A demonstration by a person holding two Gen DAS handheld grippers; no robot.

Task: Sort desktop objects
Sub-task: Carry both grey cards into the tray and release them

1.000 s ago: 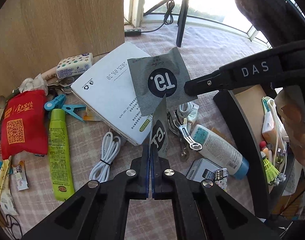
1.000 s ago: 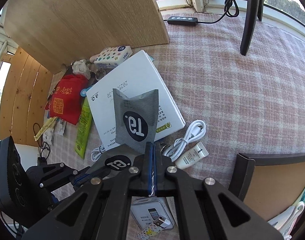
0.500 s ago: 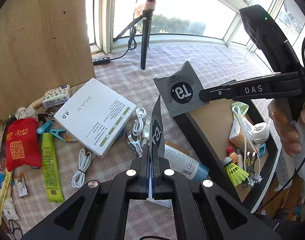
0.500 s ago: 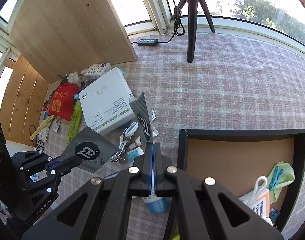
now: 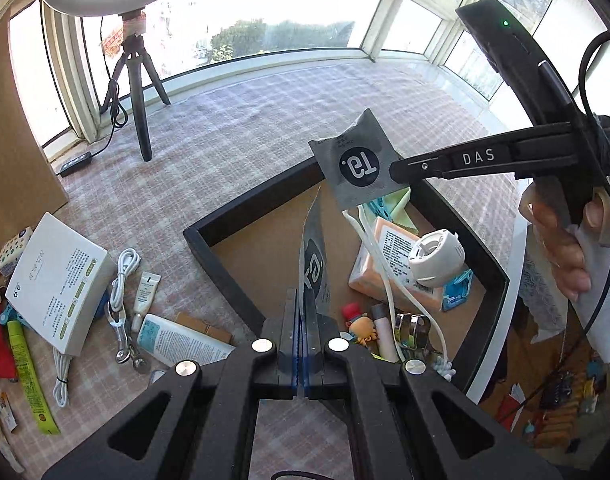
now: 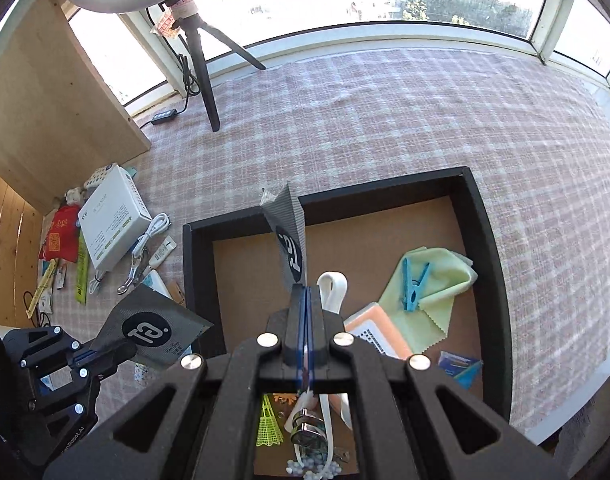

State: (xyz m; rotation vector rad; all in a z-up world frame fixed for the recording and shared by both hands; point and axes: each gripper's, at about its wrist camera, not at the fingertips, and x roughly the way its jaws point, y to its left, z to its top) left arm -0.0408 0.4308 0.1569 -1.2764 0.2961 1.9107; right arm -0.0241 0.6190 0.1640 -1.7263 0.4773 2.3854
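Observation:
Each gripper holds a grey foil sachet with a round black logo. In the left wrist view my left gripper (image 5: 303,308) is shut on one sachet (image 5: 314,256), seen edge-on above the black tray (image 5: 225,276). My right gripper (image 5: 397,168) comes in from the right, shut on the second sachet (image 5: 357,164) over the tray's far corner. In the right wrist view the right gripper (image 6: 306,300) pinches its sachet (image 6: 291,240) over the tray (image 6: 197,280). The left gripper (image 6: 121,350) holds the other sachet (image 6: 153,330) just left of the tray's wall.
The tray holds an orange pack (image 5: 389,264), a white round part (image 5: 437,256), a green cloth (image 6: 429,296) with a blue peg and a shuttlecock (image 6: 269,424). A white box (image 5: 53,284), cables, tubes and a red pouch (image 6: 61,232) lie left. A tripod (image 5: 139,92) stands behind.
Both grippers have carried their sachets up and to the right, from above the white box to above the black tray. Both have stayed shut on them.

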